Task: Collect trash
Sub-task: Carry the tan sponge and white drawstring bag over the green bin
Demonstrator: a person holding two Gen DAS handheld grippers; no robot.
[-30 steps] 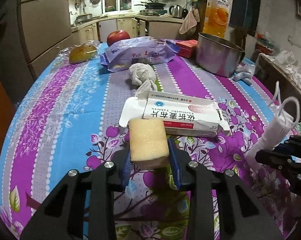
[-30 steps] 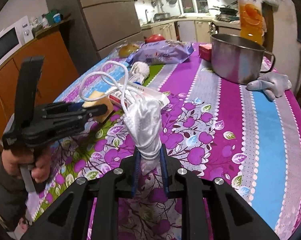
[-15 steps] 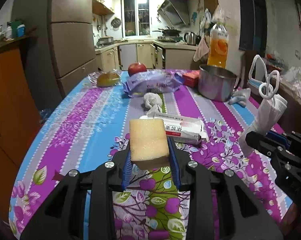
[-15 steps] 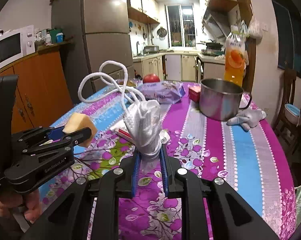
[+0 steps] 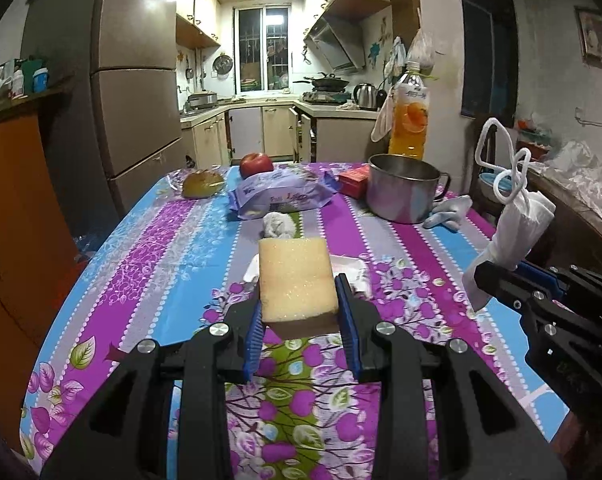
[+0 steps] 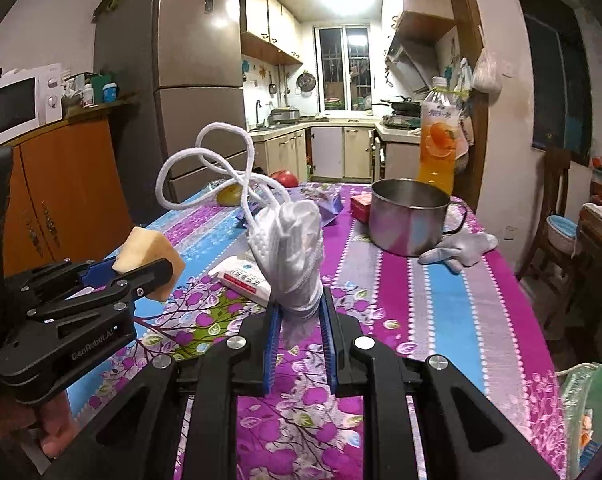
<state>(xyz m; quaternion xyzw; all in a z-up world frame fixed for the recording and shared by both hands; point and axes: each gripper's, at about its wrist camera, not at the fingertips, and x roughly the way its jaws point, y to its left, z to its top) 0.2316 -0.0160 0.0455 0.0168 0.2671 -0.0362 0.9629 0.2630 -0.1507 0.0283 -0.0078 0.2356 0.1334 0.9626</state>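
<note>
My left gripper is shut on a yellow sponge, held above the floral tablecloth. The right wrist view shows that same sponge at the left, in the left gripper. My right gripper is shut on a crumpled white face mask whose ear loops stick up. In the left wrist view the mask and the right gripper appear at the right edge. A white medicine box and a wadded tissue lie on the table.
On the far half of the table stand a steel pot, an orange juice bottle, a purple snack bag, a red apple, a wrapped bun, a red box and a grey glove. A chair stands at the right.
Both grippers have risen away from the tablecloth and tilted up, each keeping its load. The kitchen behind has come into view, and the medicine box has dropped behind the sponge.
</note>
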